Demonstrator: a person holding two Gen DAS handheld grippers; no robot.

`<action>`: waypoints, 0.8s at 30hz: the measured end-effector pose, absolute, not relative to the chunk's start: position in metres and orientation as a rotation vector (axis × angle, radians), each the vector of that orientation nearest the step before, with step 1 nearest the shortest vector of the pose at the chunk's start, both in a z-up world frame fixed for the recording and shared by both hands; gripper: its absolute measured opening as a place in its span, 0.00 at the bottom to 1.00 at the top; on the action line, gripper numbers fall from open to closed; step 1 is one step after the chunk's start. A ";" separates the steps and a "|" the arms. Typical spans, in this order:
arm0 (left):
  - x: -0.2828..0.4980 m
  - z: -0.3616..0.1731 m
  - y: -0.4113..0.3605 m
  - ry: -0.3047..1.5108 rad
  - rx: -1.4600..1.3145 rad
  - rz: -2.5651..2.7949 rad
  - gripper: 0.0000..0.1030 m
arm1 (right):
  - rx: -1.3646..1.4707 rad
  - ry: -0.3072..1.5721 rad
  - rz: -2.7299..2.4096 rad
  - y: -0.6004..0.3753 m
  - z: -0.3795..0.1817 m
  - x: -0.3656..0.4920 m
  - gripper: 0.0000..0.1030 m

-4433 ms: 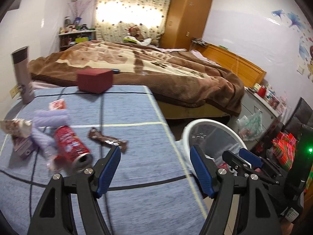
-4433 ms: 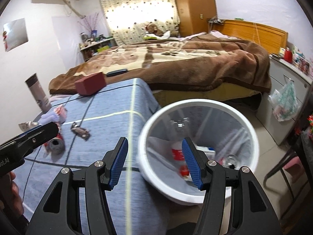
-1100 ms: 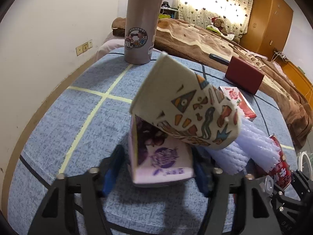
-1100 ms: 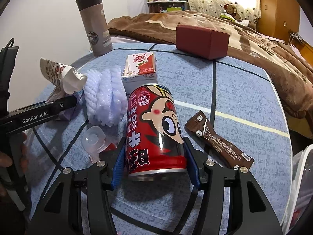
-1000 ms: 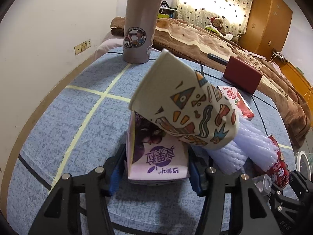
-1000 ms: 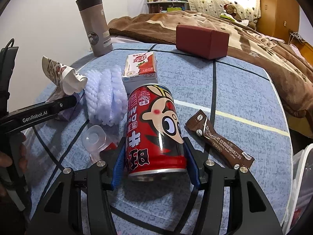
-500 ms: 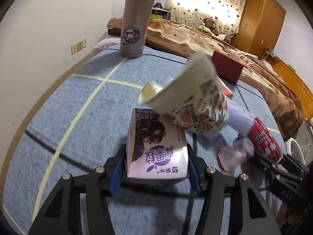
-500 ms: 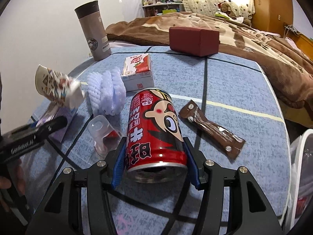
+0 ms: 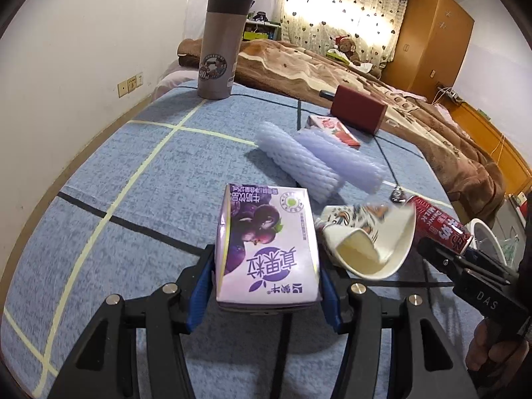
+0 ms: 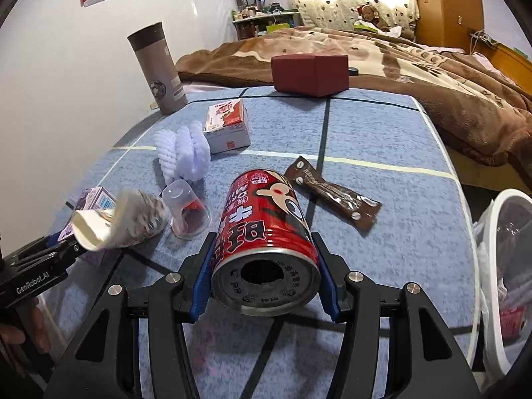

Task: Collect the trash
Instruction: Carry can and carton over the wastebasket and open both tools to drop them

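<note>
My left gripper (image 9: pixel 266 286) is shut on a purple milk carton (image 9: pixel 266 249), held just above the blue tablecloth. A crumpled patterned paper cup (image 9: pixel 369 239) lies tipped over just right of the carton; it also shows in the right wrist view (image 10: pixel 119 222). My right gripper (image 10: pixel 266 272) is shut on a red drink can (image 10: pixel 262 242), its open end facing the camera. The can (image 9: pixel 439 226) shows at the right in the left wrist view. The white trash bin (image 10: pixel 498 266) stands off the table's right edge.
On the table lie white foam netting (image 9: pixel 316 159), a red-and-white milk carton (image 10: pixel 227 126), a clear plastic cup (image 10: pixel 186 209), a brown snack wrapper (image 10: pixel 332 196), a dark red box (image 10: pixel 311 73) and a tall grey thermos (image 9: pixel 221 50). A bed stands behind.
Both grippers have lifted and drawn back with their loads. The paper cup that rested on the purple carton has tumbled off to its right and now lies on the table.
</note>
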State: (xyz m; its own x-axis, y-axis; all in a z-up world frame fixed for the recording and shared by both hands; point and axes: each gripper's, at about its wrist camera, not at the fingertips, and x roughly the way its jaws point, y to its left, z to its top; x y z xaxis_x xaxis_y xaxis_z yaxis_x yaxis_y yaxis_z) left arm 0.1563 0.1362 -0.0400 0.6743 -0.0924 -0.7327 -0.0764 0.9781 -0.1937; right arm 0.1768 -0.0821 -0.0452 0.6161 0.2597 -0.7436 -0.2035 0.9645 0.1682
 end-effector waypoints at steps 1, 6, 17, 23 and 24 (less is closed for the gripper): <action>0.154 -0.039 0.135 0.828 -0.217 -0.012 0.57 | 0.072 0.862 0.266 -0.083 -0.045 0.175 0.53; 0.142 -0.029 0.132 0.794 -0.212 -0.004 0.57 | 0.081 0.855 0.262 -0.090 -0.047 0.168 0.53; 0.130 -0.026 0.118 0.781 -0.217 -0.034 0.57 | 0.074 0.912 0.283 -0.098 -0.056 0.153 0.53; 0.129 -0.024 0.111 0.777 -0.210 -0.049 0.57 | 0.029 0.966 0.290 -0.089 -0.059 0.162 0.53; 0.129 -0.024 0.110 0.778 -0.205 -0.050 0.57 | 0.023 0.967 0.284 -0.089 -0.059 0.163 0.53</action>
